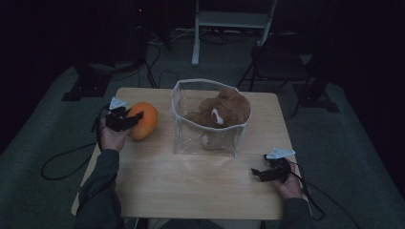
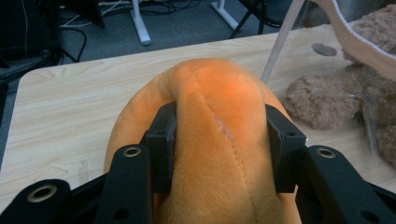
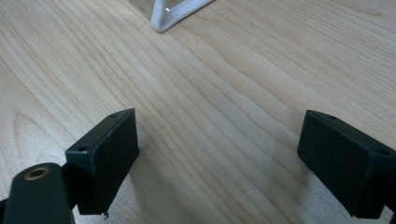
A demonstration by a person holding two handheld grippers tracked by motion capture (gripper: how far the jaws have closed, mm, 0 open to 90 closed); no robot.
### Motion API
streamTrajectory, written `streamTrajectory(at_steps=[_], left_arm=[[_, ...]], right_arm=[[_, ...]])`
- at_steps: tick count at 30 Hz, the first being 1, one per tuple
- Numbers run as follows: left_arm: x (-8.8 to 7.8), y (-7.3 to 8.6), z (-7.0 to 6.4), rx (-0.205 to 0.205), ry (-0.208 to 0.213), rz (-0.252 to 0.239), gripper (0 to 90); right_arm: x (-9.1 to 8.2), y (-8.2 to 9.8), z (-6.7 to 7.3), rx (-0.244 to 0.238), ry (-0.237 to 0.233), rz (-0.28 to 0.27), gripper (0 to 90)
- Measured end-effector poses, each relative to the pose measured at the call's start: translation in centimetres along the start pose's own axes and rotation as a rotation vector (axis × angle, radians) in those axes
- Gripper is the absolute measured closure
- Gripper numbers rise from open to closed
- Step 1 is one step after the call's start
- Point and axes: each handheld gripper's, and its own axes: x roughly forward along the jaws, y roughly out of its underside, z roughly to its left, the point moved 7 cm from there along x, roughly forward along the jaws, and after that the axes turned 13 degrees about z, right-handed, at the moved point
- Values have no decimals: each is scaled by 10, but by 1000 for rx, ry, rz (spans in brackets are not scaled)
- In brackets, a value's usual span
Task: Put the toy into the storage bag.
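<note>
The wooden worktop point(image 1: 191, 186) carries a clear bag point(image 1: 208, 119) holding a brown plush bear point(image 1: 224, 110), which serves as the landmark. Left of the bag, the orange plush toy point(image 1: 143, 120) is clamped in the left tongs point(image 1: 125, 119), possibly just clear of the surface. Right-front of the bag, the right tongs point(image 1: 260, 173) stand open, holding nothing.

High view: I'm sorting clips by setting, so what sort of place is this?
Probably a lab or office workroom: a small wooden table on grey carpet, cables on the floor and a white desk frame behind.
</note>
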Motion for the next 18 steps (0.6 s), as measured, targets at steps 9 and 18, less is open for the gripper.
streamTrajectory(at_steps=[9, 18], left_arm=[[-8, -9, -2, 11, 5, -17, 548], [-17, -19, -5, 26, 5, -35, 548]], right_arm=[[0, 0, 0, 0, 0, 0, 117], [0, 0, 0, 0, 0, 0, 117]])
